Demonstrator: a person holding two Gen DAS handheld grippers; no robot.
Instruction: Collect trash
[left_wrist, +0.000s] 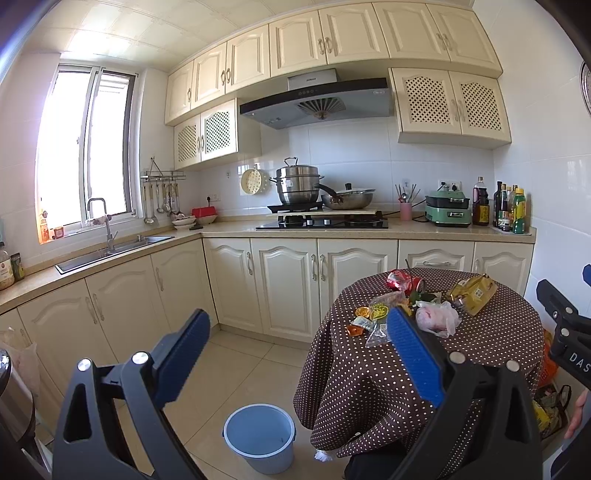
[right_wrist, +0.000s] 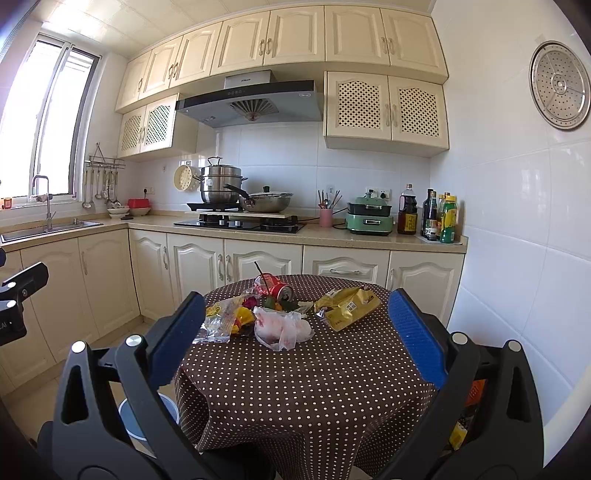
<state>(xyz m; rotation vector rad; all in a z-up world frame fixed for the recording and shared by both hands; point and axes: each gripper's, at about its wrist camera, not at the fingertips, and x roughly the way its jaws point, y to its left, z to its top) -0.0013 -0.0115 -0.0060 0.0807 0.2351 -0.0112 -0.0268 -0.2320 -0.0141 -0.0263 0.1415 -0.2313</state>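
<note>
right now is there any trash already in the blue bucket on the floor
No, in the left wrist view the blue bucket shows only its bare inside, and the trash lies on the round table.

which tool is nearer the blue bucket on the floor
Left. The left tool hangs open almost above the blue bucket; the right tool is open facing the table, the bucket low at its left.

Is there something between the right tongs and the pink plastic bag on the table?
Nothing visible. The right tongs are open and empty, and the pink plastic bag lies straight ahead on the dotted tablecloth, with only bare cloth in front of it. The yellow packet lies to its right.
</note>
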